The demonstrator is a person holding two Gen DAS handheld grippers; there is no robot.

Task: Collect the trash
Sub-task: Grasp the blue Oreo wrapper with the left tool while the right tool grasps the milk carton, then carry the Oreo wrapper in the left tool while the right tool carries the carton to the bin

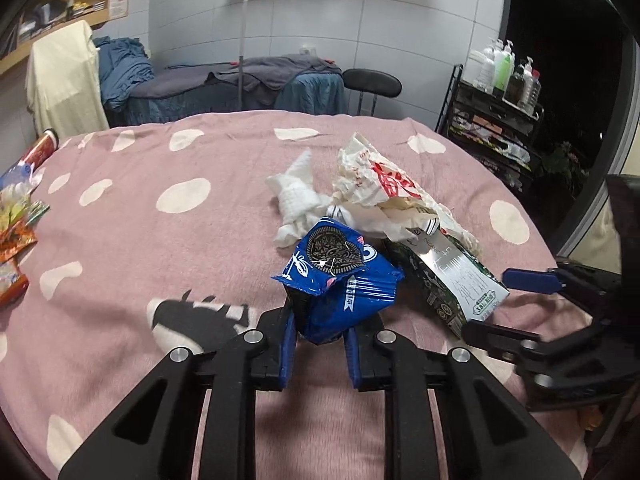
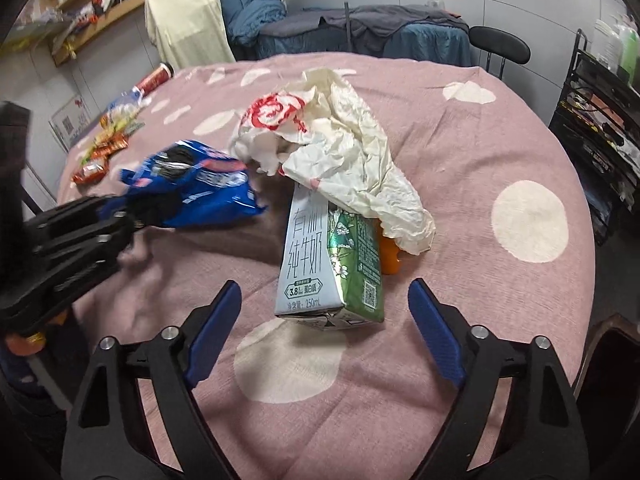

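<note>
Two tongs work the trash pile on the pink spotted desk (image 1: 160, 248). The left tongs (image 1: 318, 354) are closed nearly flat on the lower end of the blue cookie wrapper (image 1: 340, 280), which stands crumpled just ahead of their blue pads (image 1: 285, 354). The right tongs (image 2: 324, 334) stand wide apart and hold nothing; the milk carton (image 2: 328, 260) lies just ahead of them, its near end roughly midway between the fingers but not yet inside.

To do this step well, I would keep the left squeeze firm and lift the wrapper straight off the cloth, since the foil is slippery and the open, torn top could spill crumbs. For the carton, the right tongs should slide forward until the pads flank its two long faces, then close across the narrow width so it does not twist out. The crumpled paper bag (image 2: 352, 152) drapes over the carton's far end, so expect it to drag.

From the left wrist view, a wad of white tissue (image 1: 298, 200) shows beyond the wrapper, and the right tongs (image 1: 500, 300) appear at the side beside the carton (image 1: 452, 276). Only the right wrist view reveals something orange (image 2: 389, 258) tucked behind the carton, under the bag, and the left tongs (image 2: 120, 216) gripping the wrapper (image 2: 200, 188) from the side.
</note>
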